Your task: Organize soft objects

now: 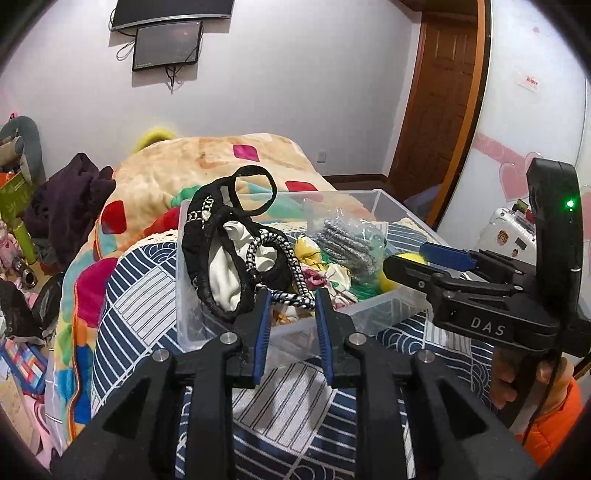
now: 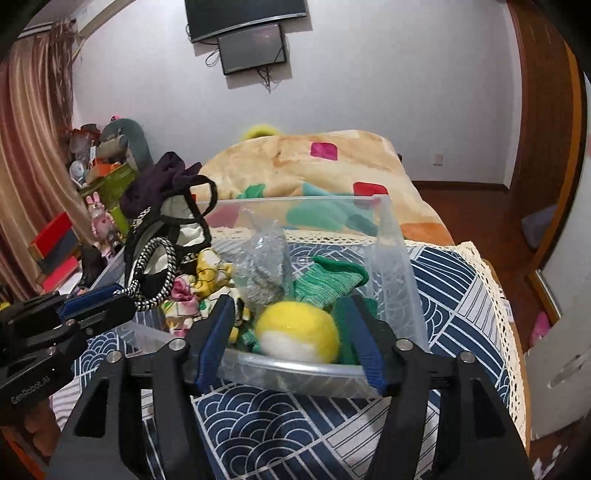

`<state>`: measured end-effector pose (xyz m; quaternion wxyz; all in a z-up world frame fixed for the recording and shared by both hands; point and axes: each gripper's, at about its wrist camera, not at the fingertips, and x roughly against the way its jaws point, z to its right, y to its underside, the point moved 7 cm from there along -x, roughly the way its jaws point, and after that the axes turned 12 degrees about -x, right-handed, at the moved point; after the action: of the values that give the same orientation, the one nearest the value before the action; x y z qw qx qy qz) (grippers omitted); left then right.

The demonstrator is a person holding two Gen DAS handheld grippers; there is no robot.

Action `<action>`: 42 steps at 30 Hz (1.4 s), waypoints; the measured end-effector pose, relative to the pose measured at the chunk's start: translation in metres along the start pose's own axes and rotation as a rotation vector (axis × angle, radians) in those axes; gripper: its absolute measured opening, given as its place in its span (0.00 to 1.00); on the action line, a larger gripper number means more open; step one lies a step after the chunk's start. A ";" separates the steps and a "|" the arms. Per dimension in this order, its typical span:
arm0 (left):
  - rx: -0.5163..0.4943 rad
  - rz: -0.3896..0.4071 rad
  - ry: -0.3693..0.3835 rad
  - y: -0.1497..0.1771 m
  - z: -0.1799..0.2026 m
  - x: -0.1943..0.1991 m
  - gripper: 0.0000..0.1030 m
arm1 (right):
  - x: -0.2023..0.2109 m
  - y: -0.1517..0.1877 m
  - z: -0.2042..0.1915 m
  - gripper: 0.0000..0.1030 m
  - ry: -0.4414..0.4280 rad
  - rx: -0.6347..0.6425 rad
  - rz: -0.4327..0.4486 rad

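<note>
A clear plastic bin (image 1: 380, 314) stands on the patterned bed cover and shows again in the right wrist view (image 2: 399, 236). It holds black and white garments with braided straps (image 1: 236, 258), a grey knit piece in plastic (image 1: 343, 236), green knitwear (image 2: 328, 280) and floral cloth (image 2: 192, 295). My left gripper (image 1: 291, 299) is open at the bin's near rim, its jaws either side of a braided strap (image 1: 291, 297). My right gripper (image 2: 291, 325) is open over the bin's near edge, with a yellow and white soft ball (image 2: 299, 332) between its fingers, which are blurred.
A patchwork blanket (image 1: 207, 162) is heaped on the bed behind the bin. Dark clothes (image 1: 70, 199) and clutter lie at the left. A wooden door (image 1: 436, 110) and a white suitcase (image 1: 509, 229) are at the right. Screens (image 2: 251, 33) hang on the wall.
</note>
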<state>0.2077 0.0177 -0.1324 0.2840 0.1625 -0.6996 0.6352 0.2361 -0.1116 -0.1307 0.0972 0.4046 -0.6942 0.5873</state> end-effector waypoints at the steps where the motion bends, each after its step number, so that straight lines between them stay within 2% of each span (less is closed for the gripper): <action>1: 0.002 0.001 0.007 0.001 0.000 0.003 0.21 | 0.000 0.000 -0.002 0.58 0.000 0.006 0.000; 9: -0.018 0.073 -0.007 -0.011 0.002 0.039 0.22 | 0.031 -0.008 -0.008 0.58 -0.025 0.022 0.062; 14: -0.033 0.161 -0.074 -0.024 0.004 0.073 0.33 | 0.061 -0.016 -0.015 0.58 -0.063 0.008 0.132; 18: -0.038 0.232 -0.092 -0.031 0.010 0.100 0.37 | 0.089 -0.024 -0.022 0.58 -0.085 -0.002 0.208; 20: -0.040 0.265 -0.100 -0.033 0.013 0.114 0.46 | 0.102 -0.027 -0.025 0.58 -0.085 -0.007 0.248; 22: -0.034 0.295 -0.094 -0.035 0.016 0.126 0.51 | 0.113 -0.028 -0.027 0.59 -0.099 -0.011 0.271; 25: -0.033 0.330 -0.088 -0.037 0.020 0.141 0.55 | 0.128 -0.029 -0.032 0.66 -0.113 -0.008 0.309; 31: -0.016 0.389 -0.109 -0.037 0.025 0.166 0.69 | 0.151 -0.029 -0.040 0.68 -0.121 0.004 0.384; 33: -0.011 0.405 -0.108 -0.037 0.028 0.172 0.73 | 0.156 -0.029 -0.041 0.73 -0.126 0.002 0.404; 36: -0.026 0.422 -0.140 -0.036 0.031 0.180 0.79 | 0.163 -0.027 -0.043 0.78 -0.130 0.002 0.430; 38: -0.027 0.430 -0.156 -0.035 0.033 0.184 0.92 | 0.164 -0.027 -0.044 0.80 -0.124 0.010 0.438; 40: -0.018 0.442 -0.174 -0.035 0.033 0.188 0.98 | 0.166 -0.026 -0.044 0.81 -0.124 0.014 0.446; 42: -0.011 0.449 -0.192 -0.035 0.032 0.190 0.99 | 0.169 -0.025 -0.044 0.84 -0.126 0.010 0.455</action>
<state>0.0728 0.0071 0.0094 0.0688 0.0612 -0.7456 0.6600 0.1274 -0.1475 0.0034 -0.0830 0.2741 -0.7693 0.5711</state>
